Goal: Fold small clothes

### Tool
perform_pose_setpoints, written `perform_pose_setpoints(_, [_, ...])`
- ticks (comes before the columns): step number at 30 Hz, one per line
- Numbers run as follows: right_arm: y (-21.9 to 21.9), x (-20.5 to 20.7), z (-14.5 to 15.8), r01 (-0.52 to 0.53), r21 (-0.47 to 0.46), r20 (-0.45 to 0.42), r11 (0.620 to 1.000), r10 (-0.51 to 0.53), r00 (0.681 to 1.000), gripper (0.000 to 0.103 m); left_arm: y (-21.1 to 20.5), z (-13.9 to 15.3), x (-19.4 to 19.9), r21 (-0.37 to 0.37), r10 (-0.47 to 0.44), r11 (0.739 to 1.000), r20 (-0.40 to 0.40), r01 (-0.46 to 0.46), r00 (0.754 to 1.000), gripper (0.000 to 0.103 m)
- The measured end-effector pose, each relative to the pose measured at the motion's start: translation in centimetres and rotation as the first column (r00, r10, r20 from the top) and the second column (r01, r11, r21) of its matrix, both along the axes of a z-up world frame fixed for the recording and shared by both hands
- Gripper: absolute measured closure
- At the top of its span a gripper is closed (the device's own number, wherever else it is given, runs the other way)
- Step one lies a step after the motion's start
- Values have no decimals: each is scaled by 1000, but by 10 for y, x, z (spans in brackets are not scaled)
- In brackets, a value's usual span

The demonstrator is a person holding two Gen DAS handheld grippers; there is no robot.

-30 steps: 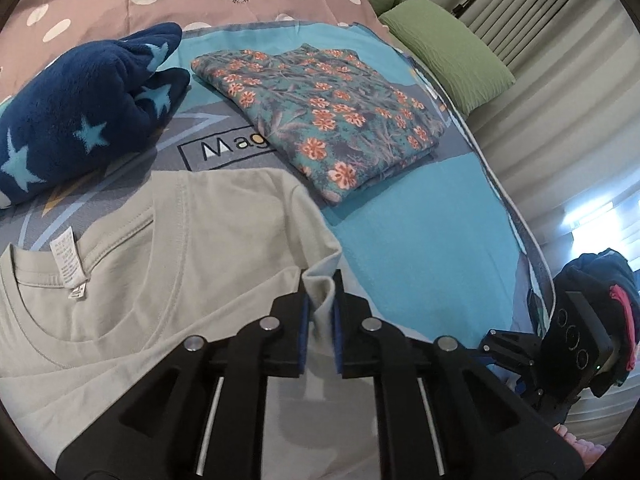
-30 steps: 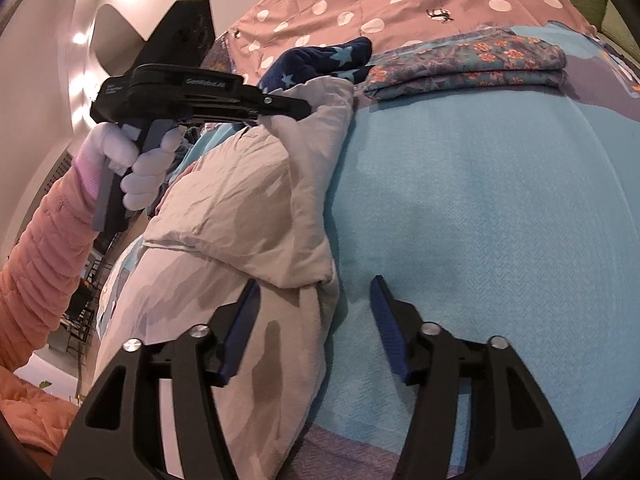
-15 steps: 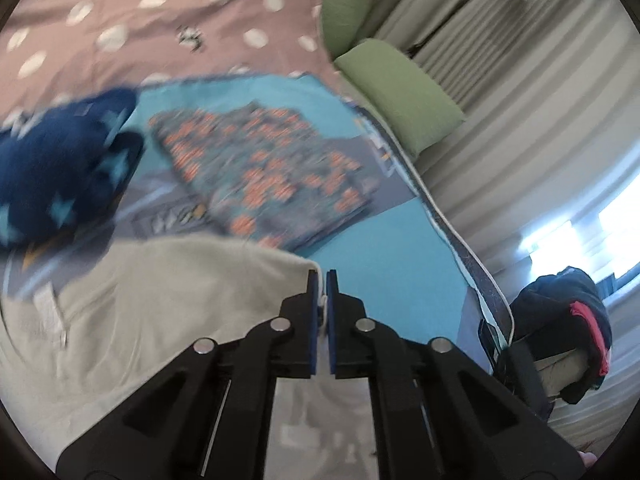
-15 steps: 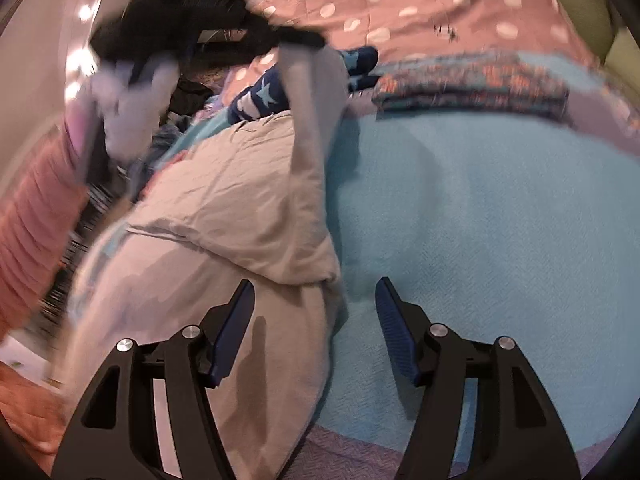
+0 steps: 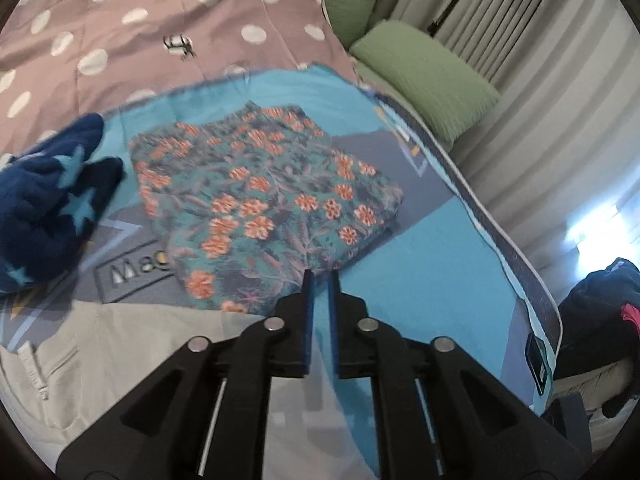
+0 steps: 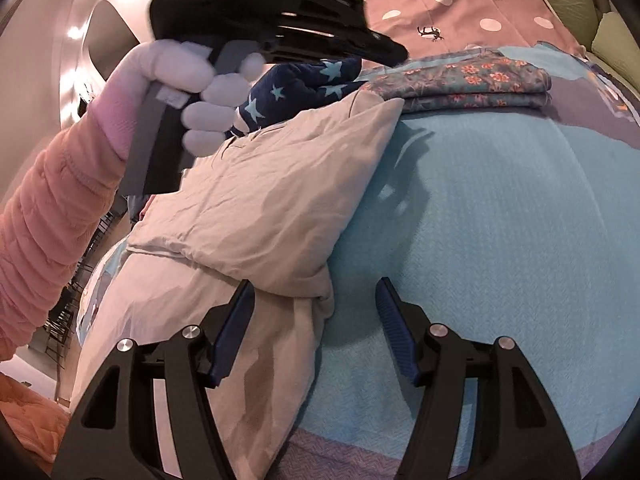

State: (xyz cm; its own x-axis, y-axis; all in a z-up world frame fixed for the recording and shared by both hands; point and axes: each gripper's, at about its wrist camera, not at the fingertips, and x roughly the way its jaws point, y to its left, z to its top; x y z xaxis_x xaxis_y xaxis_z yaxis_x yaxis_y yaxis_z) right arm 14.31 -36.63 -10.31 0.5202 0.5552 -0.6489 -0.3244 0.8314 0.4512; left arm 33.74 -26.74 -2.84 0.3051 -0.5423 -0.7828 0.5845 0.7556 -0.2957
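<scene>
A beige T-shirt (image 5: 100,360) lies on the blue blanket (image 5: 420,280), its near side folded over the body (image 6: 260,208). My left gripper (image 5: 320,276) hovers above the shirt's far corner. Its jaws are opening, a narrow gap shows between them, and nothing is in it. In the right wrist view, a white-gloved hand (image 6: 192,80) holds that left gripper (image 6: 394,58) clear of the cloth. My right gripper (image 6: 316,292) is open low over the shirt's near folded corner. One of its fingers is above the cloth, the other above the blanket.
A folded floral garment (image 5: 260,200) and a folded navy star-print garment (image 5: 44,208) lie beyond the shirt. Further back are a polka-dot cover (image 5: 160,20) and green pillows (image 5: 424,76). Dark clothes (image 5: 600,312) are heaped off the bed's right edge.
My left gripper lifted the shirt's corner, let it go and rose away toward the floral garment. The corner now lies flat. My right gripper barely moved.
</scene>
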Motion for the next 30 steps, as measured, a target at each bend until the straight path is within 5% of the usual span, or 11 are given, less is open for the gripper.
perform_pose_setpoints(3, [-6, 1, 2, 31, 29, 8, 999, -31, 999, 40, 31, 19, -19, -13, 11, 1000, 70, -10, 998, 89])
perform_pose_setpoints(6, [-15, -7, 18, 55, 117, 95, 992, -66, 993, 69, 75, 21, -50, -40, 14, 999, 90, -10, 996, 86])
perform_pose_setpoints(9, [-11, -15, 36, -15, 261, 179, 965, -33, 983, 77, 126, 2, -85, -18, 42, 999, 74, -40, 996, 85])
perform_pose_setpoints(12, [19, -7, 30, 18, 90, 142, 996, -31, 989, 77, 165, -27, -118, 91, 80, 992, 98, -89, 992, 78])
perform_pose_setpoints(14, [34, 9, 3, 58, -82, -1, 995, -59, 998, 78, 181, -47, -133, 208, 94, 970, 156, -126, 983, 59])
perform_pose_setpoints(15, [33, 15, -7, 87, -104, -43, 991, -92, 995, 93, 191, -60, -141, 277, 107, 947, 203, -161, 973, 53])
perform_pose_setpoints(16, [28, 15, -7, 113, -91, -49, 989, -118, 992, 103, 202, -64, -148, 262, 115, 949, 226, -174, 967, 53])
perform_pose_setpoints(18, [13, 15, -6, 160, -50, -85, 986, -164, 983, 103, 222, -58, -154, 214, 172, 952, 217, -219, 961, 53])
perform_pose_setpoints(23, [-5, -20, 4, 288, -68, -63, 955, -292, 954, 95, 281, -36, -180, 136, 352, 910, 246, -392, 903, 44])
perform_pose_setpoints(30, [-15, -109, 1, 325, -5, -76, 946, -324, 943, 86, 384, -34, -264, 45, 542, 827, 200, -560, 816, 28])
